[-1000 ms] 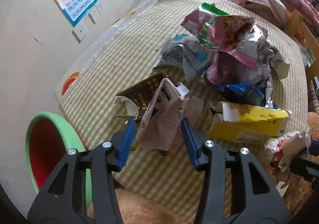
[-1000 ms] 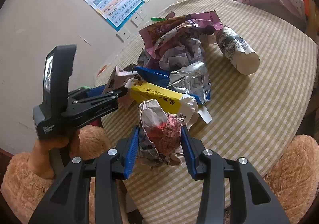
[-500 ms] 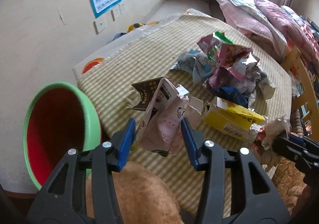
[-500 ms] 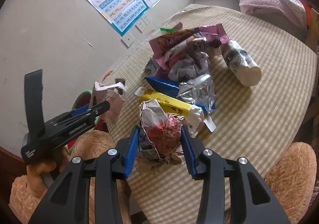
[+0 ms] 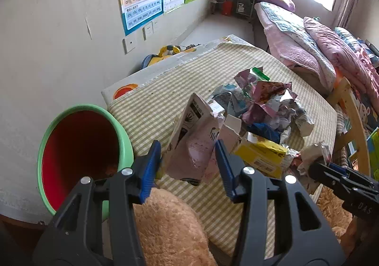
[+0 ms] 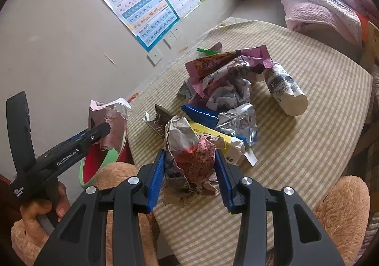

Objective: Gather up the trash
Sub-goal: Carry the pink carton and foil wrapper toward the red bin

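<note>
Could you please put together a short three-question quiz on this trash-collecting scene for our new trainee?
1. True or false: the left gripper is clamped on a torn pink carton.
2. What does the right gripper hold? A) a crumpled wrapper wad B) the white paper cup C) the yellow box
3. Fill in: the bin with the green rim stands beside the table, and its inside is coloured ____.

Key
1. True: the carton sits pinched between the blue pads, lifted off the checked cloth.
2. A: the cup and the box lie on the table.
3. Red.
</note>
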### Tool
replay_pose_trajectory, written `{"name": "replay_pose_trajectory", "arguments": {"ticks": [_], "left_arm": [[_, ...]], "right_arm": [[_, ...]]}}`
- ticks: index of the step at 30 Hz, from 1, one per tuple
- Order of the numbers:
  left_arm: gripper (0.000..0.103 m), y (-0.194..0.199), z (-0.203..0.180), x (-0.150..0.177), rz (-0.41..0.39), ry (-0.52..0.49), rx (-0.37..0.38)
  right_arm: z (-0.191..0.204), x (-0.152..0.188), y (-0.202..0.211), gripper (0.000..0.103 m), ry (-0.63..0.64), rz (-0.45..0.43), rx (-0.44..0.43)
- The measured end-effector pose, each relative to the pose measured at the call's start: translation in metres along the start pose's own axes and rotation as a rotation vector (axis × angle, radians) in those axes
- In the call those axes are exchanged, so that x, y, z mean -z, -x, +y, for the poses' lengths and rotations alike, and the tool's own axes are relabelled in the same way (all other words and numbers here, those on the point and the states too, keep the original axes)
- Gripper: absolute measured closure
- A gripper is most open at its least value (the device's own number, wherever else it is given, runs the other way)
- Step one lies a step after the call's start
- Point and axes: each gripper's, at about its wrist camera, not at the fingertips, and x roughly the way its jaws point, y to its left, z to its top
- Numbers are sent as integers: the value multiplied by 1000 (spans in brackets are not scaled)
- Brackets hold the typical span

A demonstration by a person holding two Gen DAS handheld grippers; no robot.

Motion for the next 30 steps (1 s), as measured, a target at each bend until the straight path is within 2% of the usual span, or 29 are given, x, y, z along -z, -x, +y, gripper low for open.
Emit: {"name": "replay_pose_trajectory", "arguments": {"ticks": [11,20,30], "left_arm": [[57,2,-5,3,3,-10,-4],[57,15,5,1,-30,18,2],[57,15,17,5,-24,43,8]], "right_arm": [[1,-1,4,63,-8,-14,0],[15,-5,13,63,14,-38,-1],[27,-4,8,63,39,-23,6]]}}
